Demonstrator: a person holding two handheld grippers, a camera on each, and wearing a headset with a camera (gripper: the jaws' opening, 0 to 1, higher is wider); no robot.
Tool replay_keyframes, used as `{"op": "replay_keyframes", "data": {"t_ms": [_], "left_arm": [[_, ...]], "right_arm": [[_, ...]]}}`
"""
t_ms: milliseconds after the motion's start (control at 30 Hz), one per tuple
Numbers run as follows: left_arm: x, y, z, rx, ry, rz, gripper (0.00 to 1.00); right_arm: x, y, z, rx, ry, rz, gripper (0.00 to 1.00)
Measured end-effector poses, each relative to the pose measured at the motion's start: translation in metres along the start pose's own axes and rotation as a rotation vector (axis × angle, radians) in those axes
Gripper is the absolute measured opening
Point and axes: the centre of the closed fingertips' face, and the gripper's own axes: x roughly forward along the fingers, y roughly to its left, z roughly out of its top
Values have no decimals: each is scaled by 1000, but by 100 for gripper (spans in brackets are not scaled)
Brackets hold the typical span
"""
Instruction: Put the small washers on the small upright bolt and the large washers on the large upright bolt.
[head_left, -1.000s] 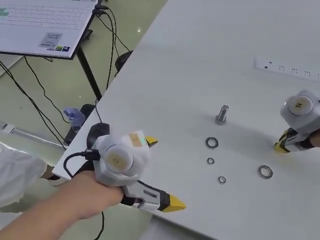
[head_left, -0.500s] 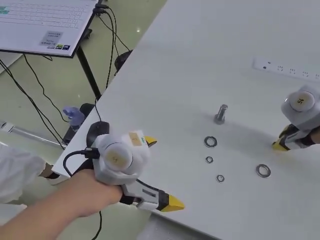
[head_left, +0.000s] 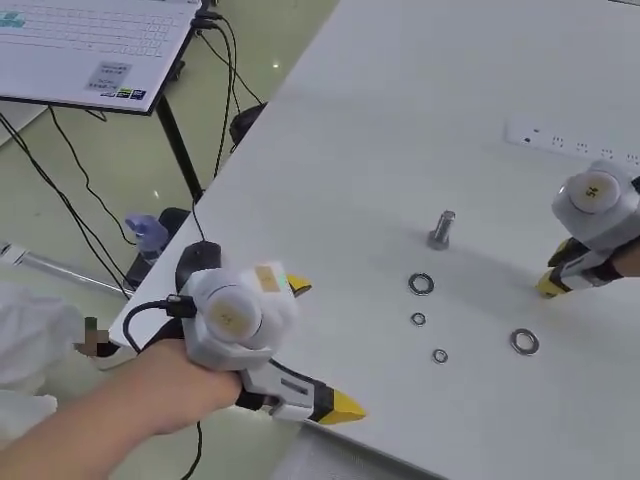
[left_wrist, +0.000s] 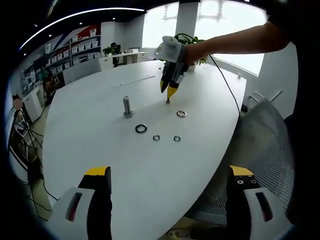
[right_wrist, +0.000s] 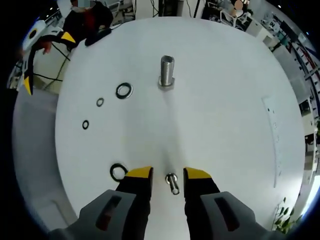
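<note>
The large upright bolt (head_left: 442, 228) (left_wrist: 127, 106) (right_wrist: 167, 71) stands mid-table. One large washer (head_left: 421, 284) (right_wrist: 124, 90) lies flat just in front of it, another large washer (head_left: 524, 341) (right_wrist: 117, 171) farther right. Two small washers (head_left: 418, 319) (head_left: 440, 355) lie between them. My right gripper (head_left: 550, 283) (right_wrist: 168, 173) is open, its yellow-tipped jaws standing either side of the small bolt (right_wrist: 172, 182) (left_wrist: 168, 101), with a gap on each side. My left gripper (head_left: 322, 345) (left_wrist: 170, 172) is wide open with nothing between its jaws, low over the near table edge, apart from the washers.
A white power strip (head_left: 570, 145) lies on the far right of the white table (head_left: 380, 120). A laptop (head_left: 80, 50) on a stand and cables are off the table's left edge. A mesh chair (left_wrist: 255, 150) stands by the near edge.
My right gripper has shifted slightly left and away from me. The left gripper, bolts and washers stay put.
</note>
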Motion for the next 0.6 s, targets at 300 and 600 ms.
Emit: {"op": "replay_keyframes", "data": {"t_ms": [300,600], "left_arm": [[-5,3,3,0,-10,9,96],[-5,2,3,7,-10,0,97]], "right_arm": [[-5,14,21,-48,-14,5,27],[-6,36,42,-85,-35,26,27]]}}
